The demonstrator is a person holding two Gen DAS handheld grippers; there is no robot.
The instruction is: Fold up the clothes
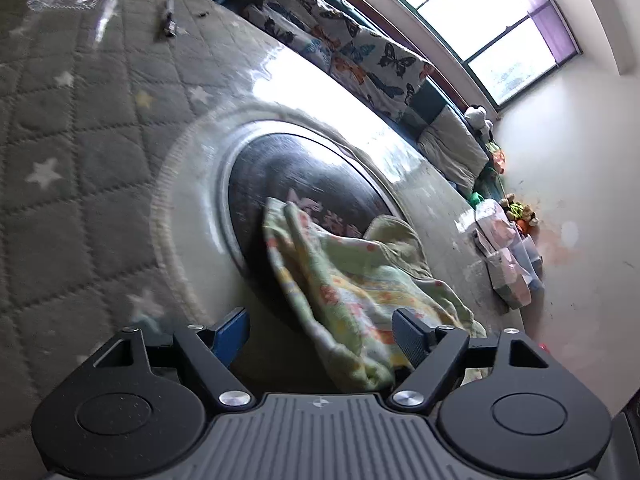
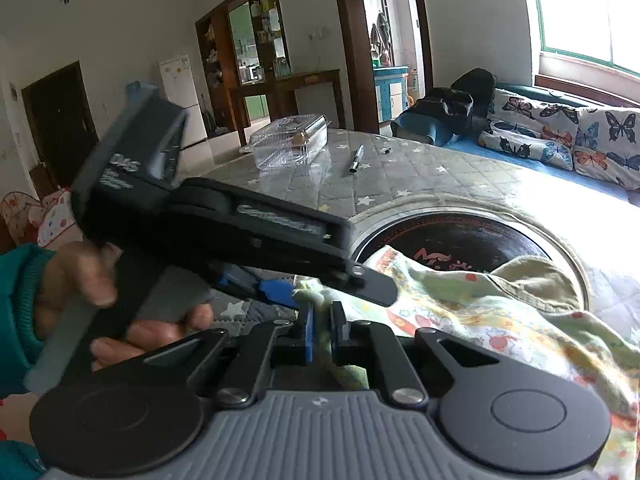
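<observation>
A light green garment [image 1: 352, 284] with a flower and fruit print lies crumpled on the table, partly over a dark round inset [image 1: 296, 176]. My left gripper [image 1: 320, 336] is open, its fingers on either side of the garment's near end. In the right wrist view my right gripper [image 2: 322, 332] is shut on an edge of the same garment [image 2: 480, 312]. The left gripper's body [image 2: 224, 224] crosses that view, held by a hand, with its blue fingertip [image 2: 276, 290] just above my right fingers.
The table has a grey quilted cover with stars [image 1: 60, 128]. A clear plastic box [image 2: 288, 146] and a pen [image 2: 356, 160] lie at its far side. A sofa with butterfly cushions [image 2: 560, 132] runs along the window. Bags and toys [image 1: 508, 248] sit past the table.
</observation>
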